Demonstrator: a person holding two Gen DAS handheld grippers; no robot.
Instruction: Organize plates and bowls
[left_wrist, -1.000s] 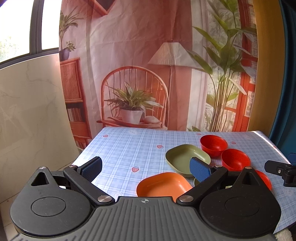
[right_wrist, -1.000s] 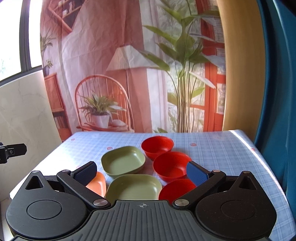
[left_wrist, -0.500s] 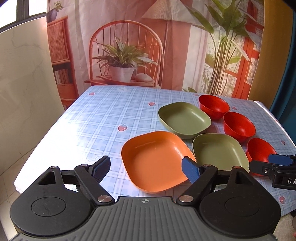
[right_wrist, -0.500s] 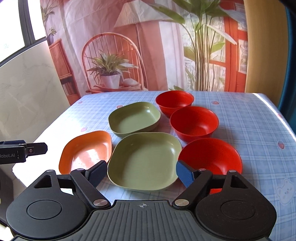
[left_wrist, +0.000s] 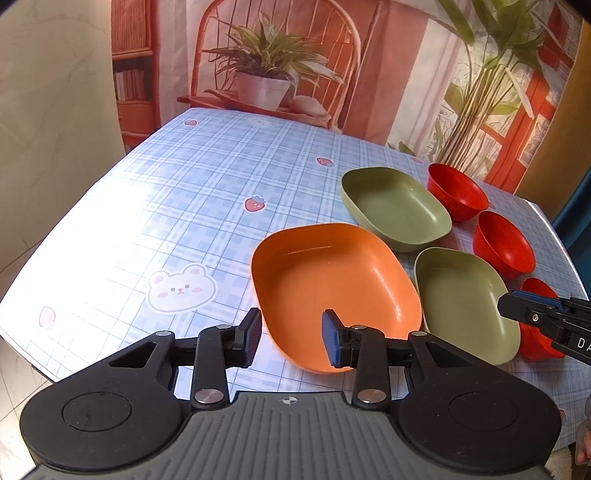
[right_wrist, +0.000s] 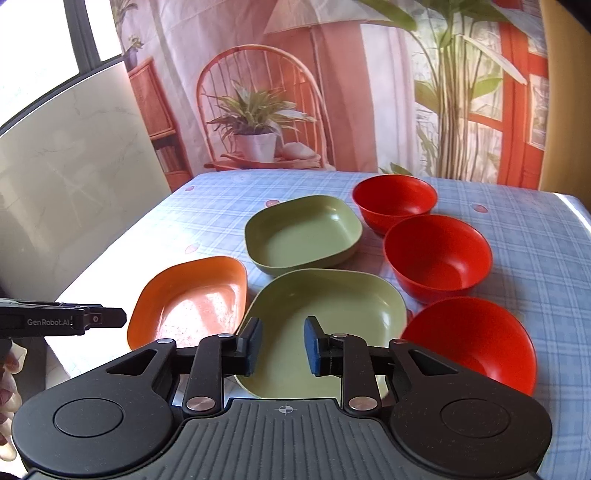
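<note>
An orange plate (left_wrist: 332, 288) lies near the table's front edge; it also shows in the right wrist view (right_wrist: 192, 299). My left gripper (left_wrist: 291, 338) is open, its fingers straddling the plate's near rim without closing on it. A near green plate (right_wrist: 325, 321) and a far green plate (right_wrist: 303, 236) lie beside it. Three red bowls (right_wrist: 439, 254) stand in a row on the right. My right gripper (right_wrist: 282, 347) is open over the near green plate's front rim, holding nothing.
The table has a blue checked cloth (left_wrist: 177, 206) with strawberry and bear prints. Its left and front edges are close. A printed backdrop (right_wrist: 295, 92) hangs behind the table. The left gripper's tip (right_wrist: 92, 319) shows at the left of the right wrist view.
Both grippers have dropped and moved forward toward the dishes. Both pairs of fingers have narrowed. The left now straddles the orange plate's rim, the right the near green plate's rim.
</note>
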